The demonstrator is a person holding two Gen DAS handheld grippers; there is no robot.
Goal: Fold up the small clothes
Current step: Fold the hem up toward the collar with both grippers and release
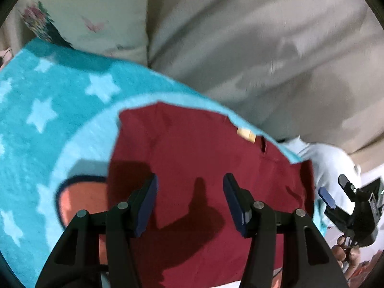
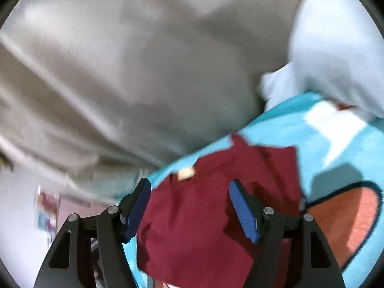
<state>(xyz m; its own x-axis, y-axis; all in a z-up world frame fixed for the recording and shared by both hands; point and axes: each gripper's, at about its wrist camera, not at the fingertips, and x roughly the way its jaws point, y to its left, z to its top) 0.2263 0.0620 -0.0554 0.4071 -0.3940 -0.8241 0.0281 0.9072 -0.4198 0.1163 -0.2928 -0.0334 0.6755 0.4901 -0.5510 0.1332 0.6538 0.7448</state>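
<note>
A dark red small garment (image 1: 196, 168) lies spread on a turquoise star-patterned blanket (image 1: 48, 110), a tan label (image 1: 246, 134) at its far edge. My left gripper (image 1: 190, 189) is open and empty, hovering over the garment's middle. The right gripper (image 1: 336, 189) shows at the right edge beside the garment. In the right wrist view the same garment (image 2: 192, 216) lies under my open, empty right gripper (image 2: 189, 192), its label (image 2: 186, 174) just ahead. The blanket (image 2: 300, 124) lies to the right.
Beige bedding (image 1: 264, 48) rises behind the blanket. A floral pillow (image 1: 79, 19) sits at far left. A pale blue garment (image 1: 331, 163) lies at the right and also shows in the right wrist view (image 2: 336, 48). The blanket carries an orange cartoon patch (image 2: 348, 220).
</note>
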